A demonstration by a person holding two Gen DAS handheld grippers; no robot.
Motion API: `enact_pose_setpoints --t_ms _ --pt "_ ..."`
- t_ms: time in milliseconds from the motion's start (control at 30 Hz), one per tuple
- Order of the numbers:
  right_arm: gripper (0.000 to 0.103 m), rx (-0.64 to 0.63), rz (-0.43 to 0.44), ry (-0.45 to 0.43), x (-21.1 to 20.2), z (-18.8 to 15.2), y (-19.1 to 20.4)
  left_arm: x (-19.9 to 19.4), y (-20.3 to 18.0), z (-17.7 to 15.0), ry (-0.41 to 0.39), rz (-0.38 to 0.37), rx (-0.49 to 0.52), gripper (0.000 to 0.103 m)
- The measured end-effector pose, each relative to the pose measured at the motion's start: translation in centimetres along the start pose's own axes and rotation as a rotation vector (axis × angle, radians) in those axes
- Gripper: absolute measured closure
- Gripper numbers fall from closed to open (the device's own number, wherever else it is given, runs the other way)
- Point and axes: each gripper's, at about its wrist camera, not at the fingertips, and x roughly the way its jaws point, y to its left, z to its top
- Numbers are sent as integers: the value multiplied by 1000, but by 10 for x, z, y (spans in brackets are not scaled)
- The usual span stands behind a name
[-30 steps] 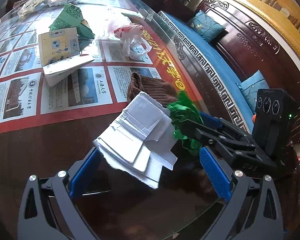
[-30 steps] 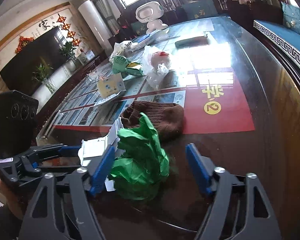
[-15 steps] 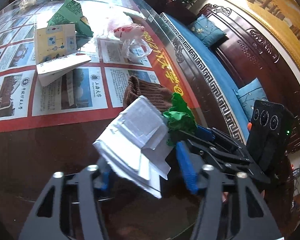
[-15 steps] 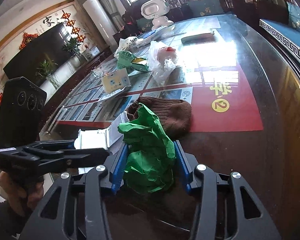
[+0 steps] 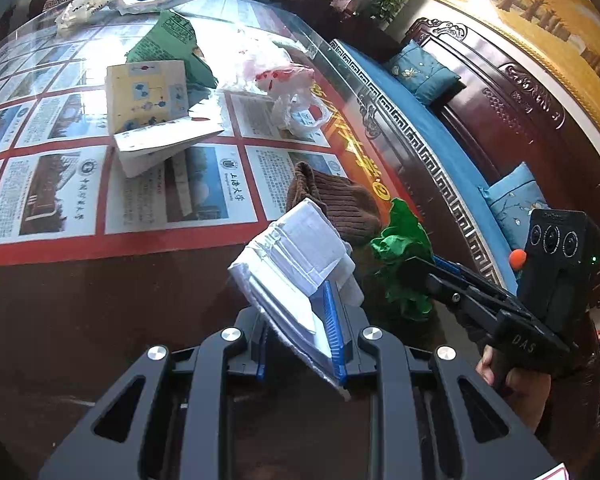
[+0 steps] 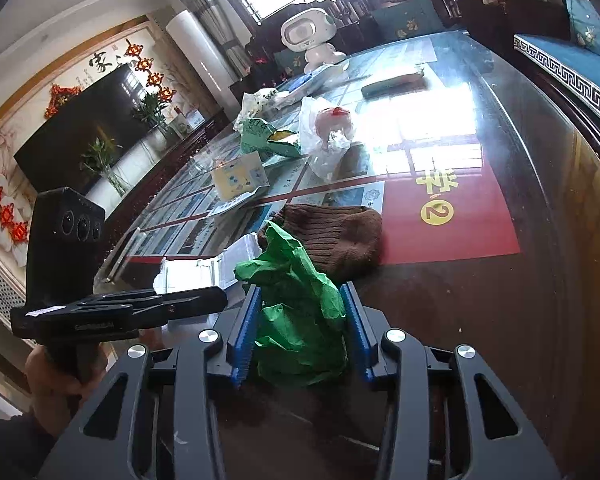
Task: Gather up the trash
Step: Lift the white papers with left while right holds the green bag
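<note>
Left wrist: handle (image 5: 518,346) lettering (DAS)

The table (image 5: 100,300) is dark glossy wood under glass. The white paper (image 5: 296,252) looks matt, the green paper (image 6: 296,308) crumpled. The brown hat (image 6: 332,236) is ribbed knit.

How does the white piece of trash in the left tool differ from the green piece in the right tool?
The white folded paper is flat, layered and stiff-looking; the green crumpled paper is a loose, bunched wad. The white folded paper sticks out tilted beyond the left tool, while the green crumpled paper bulges between the pads of the right tool. Shared: each tool's jaws have just been closing and now clamp its piece, beside the brown knit hat.
</note>
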Motion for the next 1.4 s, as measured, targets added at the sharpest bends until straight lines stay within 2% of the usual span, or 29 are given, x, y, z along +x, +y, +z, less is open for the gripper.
enact_pose_setpoints --t_ms 233,400,467,533,700,967,1167,1400 --pt "63 -15 4 -52 -32 -8 19 -34 -1 -21 -32 -10 25 80" --pt "63 -37 8 -82 -59 -26 42 -64 -7 -50 -38 -36 70 80" --pt "63 -46 3 -83 -64 -33 49 -67 -8 -60 -44 -1 89 80" --pt "63 -38 1 -80 -65 -36 52 -62 -3 -64 -31 -8 60 85" --pt "63 -24 13 -72 -67 -44 54 -53 7 -65 -19 -28 -9 85" --pt "62 44 39 -84 -69 -47 40 -43 3 -54 14 -33 -10 84" --pt "63 52 55 -78 -66 -48 35 -44 6 -52 -7 -39 -15 92" --pt "63 66 66 -88 -65 -47 31 -51 3 -50 -41 -56 -1 93"
